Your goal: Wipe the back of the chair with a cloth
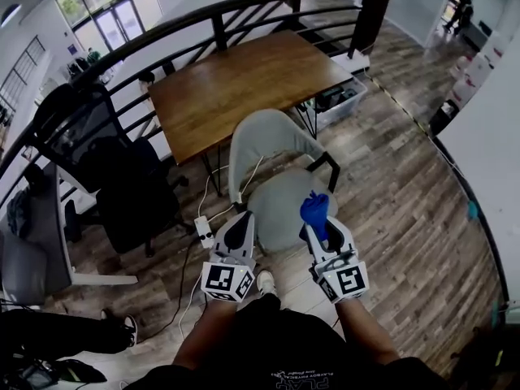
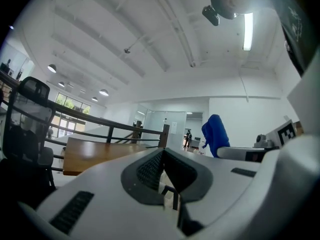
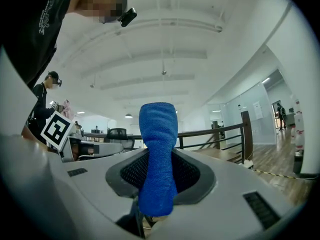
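A grey shell chair (image 1: 272, 149) with black legs stands in front of me, its curved back toward a wooden table (image 1: 244, 84). My right gripper (image 1: 318, 218) is shut on a blue cloth (image 1: 314, 211), which sticks up from the jaws above the chair's seat. In the right gripper view the blue cloth (image 3: 158, 154) stands upright between the closed jaws. My left gripper (image 1: 238, 232) is shut with nothing in it, held over the seat's near left edge. The left gripper view looks up at the ceiling, with the blue cloth (image 2: 215, 135) to its right.
A black mesh office chair (image 1: 106, 165) stands to the left. A black railing (image 1: 219, 23) runs behind the table. A white power strip (image 1: 203, 231) and cables lie on the wood floor by the chair. A white wall (image 1: 487, 153) closes the right side.
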Available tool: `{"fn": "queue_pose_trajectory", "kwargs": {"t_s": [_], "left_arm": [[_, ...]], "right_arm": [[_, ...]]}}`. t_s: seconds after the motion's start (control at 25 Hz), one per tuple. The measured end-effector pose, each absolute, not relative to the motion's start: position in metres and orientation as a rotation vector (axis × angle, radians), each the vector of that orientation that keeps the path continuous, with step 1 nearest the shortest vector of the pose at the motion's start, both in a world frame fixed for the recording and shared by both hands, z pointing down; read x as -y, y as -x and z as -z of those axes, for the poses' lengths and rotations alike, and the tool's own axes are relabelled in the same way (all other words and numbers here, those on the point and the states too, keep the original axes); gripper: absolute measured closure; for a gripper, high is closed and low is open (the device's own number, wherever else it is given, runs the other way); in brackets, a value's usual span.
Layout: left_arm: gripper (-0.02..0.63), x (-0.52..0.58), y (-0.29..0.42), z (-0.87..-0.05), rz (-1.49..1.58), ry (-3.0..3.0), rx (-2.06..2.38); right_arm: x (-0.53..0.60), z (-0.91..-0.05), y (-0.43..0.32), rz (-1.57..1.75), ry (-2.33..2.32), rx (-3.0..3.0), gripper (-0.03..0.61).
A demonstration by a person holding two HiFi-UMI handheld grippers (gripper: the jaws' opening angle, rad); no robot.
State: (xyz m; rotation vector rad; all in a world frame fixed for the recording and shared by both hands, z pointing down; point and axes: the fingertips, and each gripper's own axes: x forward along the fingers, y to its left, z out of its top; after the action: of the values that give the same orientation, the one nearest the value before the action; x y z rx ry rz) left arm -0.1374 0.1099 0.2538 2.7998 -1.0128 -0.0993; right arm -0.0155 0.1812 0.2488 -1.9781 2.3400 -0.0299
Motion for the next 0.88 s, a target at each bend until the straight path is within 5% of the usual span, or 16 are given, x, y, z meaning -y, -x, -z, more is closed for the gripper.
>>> {"fn": "queue_pose_trajectory", "kwargs": {"t_s": [0.88], "left_arm": [[0.611,-0.020,0.124,-0.300,0.019,-2.711,1.075]], "right_arm": [[-0.069,-0.302,0.002,0.280,1.937,-2.497,0.456]]}}
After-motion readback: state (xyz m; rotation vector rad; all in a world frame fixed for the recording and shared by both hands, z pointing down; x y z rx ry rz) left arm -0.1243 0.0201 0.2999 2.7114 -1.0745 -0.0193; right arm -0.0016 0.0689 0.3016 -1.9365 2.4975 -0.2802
